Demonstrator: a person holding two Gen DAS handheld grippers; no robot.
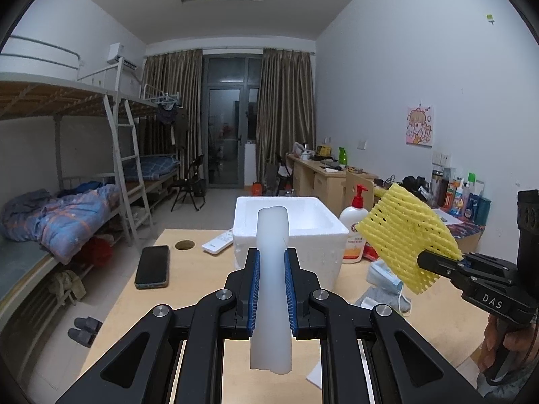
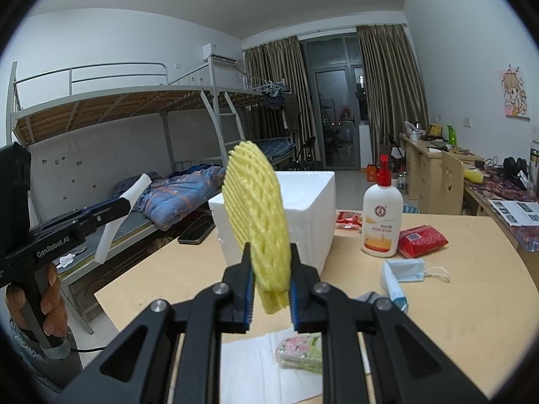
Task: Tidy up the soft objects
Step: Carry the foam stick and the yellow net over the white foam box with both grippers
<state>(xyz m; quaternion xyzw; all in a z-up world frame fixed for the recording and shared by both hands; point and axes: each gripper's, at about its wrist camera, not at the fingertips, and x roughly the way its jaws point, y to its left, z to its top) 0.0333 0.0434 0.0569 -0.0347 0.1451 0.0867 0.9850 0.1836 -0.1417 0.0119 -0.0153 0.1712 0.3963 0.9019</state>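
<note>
Left wrist view
Left gripper: jaws narrowed onto a white foam strip, blue pads pressing both its sides.
White foam strip: upright between the fingers, top end above the near rim of the white foam box, bottom end hanging below the pads, clear of the wooden table.
Right gripper: enters from the right edge, raised above the table, fingers clamped on the lower corner of a yellow foam net.
Yellow foam net: held in the air to the right of the box, tilted, in front of the lotion bottle.
Right hand: partly visible at the lower right edge, wrapped round the handle.
Table items: black phone, white remote, blue face mask.

Right wrist view
Right gripper: jaws at a moderate gap, gripping the lower end of the yellow foam net, which stands upright, edge-on, in front of the white foam box.
Left gripper: at the left edge, held above the table's near-left corner, pinching the white foam strip at mid length; strip slanted.
Left hand: fingers curled round the grip.
Table items: lotion bottle, red packet, face mask, floral packet below the fingers.
</note>
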